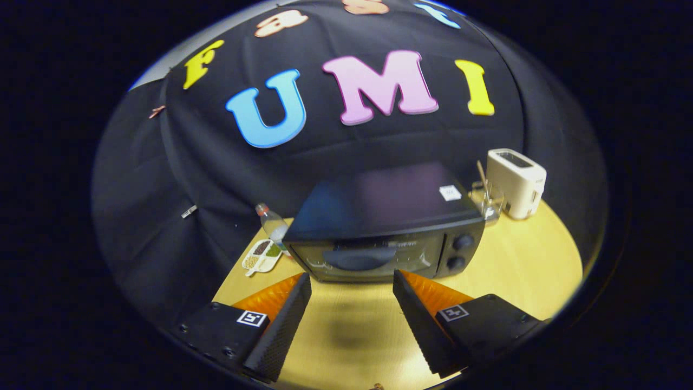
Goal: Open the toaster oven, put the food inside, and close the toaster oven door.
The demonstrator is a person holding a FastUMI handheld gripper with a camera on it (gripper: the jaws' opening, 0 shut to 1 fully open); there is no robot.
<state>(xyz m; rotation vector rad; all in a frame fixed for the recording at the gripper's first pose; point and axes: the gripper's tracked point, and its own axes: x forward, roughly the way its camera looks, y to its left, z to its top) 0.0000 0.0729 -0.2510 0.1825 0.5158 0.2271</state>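
A black toaster oven stands on the wooden table just beyond my fingers, its glass door closed, with a curved handle across the door and two knobs on its right side. My gripper is open, nothing between its fingers, and hovers above the table a short way in front of the door. A small white divided tray with food lies on the table to the left of the oven.
A plastic bottle lies behind the food tray beside the oven's left side. To the oven's right stand a clear glass holder with a stick and a white pop-up toaster. Black cloth walls the booth behind.
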